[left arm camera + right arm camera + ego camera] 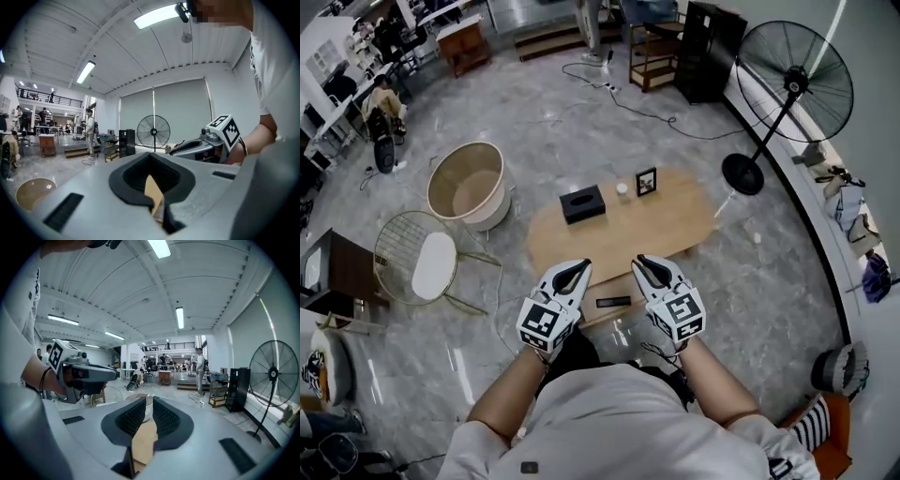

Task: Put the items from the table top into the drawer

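Black box (582, 203), white cup (622, 189) and frame (646, 181) sit on the tabletop (675, 225), far side; one dark flat item (613, 302) lies in the open drawer (602, 316), near. Left gripper (574, 270) clenched, empty; right gripper (649, 266) empty, jaws barely apart. I judge three items left

Wooden table (667, 231) with box (583, 203), cup (622, 189), frame (646, 181)

Pale wood table (666, 225), black box (583, 203), black-framed picture (646, 181), cream tub (488, 214), grey marbled floor (581, 112), black fan (795, 82)
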Demonstrator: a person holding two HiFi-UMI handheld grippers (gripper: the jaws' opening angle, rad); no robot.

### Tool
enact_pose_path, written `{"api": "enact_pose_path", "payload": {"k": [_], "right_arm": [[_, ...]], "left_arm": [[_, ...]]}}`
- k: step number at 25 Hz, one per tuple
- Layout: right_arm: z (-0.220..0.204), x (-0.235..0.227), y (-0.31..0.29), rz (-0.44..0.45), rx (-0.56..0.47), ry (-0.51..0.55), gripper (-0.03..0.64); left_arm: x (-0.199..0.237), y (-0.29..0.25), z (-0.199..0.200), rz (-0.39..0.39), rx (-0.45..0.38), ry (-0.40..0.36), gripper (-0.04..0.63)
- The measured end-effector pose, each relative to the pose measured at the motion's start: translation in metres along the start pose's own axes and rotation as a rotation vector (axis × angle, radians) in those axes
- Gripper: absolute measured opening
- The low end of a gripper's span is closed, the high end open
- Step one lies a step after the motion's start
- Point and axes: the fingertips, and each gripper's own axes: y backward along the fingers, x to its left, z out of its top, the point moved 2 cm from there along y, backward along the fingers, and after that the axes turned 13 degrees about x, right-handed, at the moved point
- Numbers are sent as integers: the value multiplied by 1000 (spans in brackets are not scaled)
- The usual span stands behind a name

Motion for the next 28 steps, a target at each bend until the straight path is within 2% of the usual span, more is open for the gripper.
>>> {"api": "enact_pose_path", "payload": {"k": [5,11,17,28], "right_arm": [[35,10,8,15,-55,46,51],[63,25,23,42,-115,103,31],[51,23,68,60,-126,112,29],[34,-17,133,19,-122,60,29]], "left_arm": [[1,21,31,16,-65,-32,9],[-1,36,48,48,-96,-63,9],[-44,30,56,39,-98,-64,9],[-116,-7,85,-51,-88,-76,9]]}}
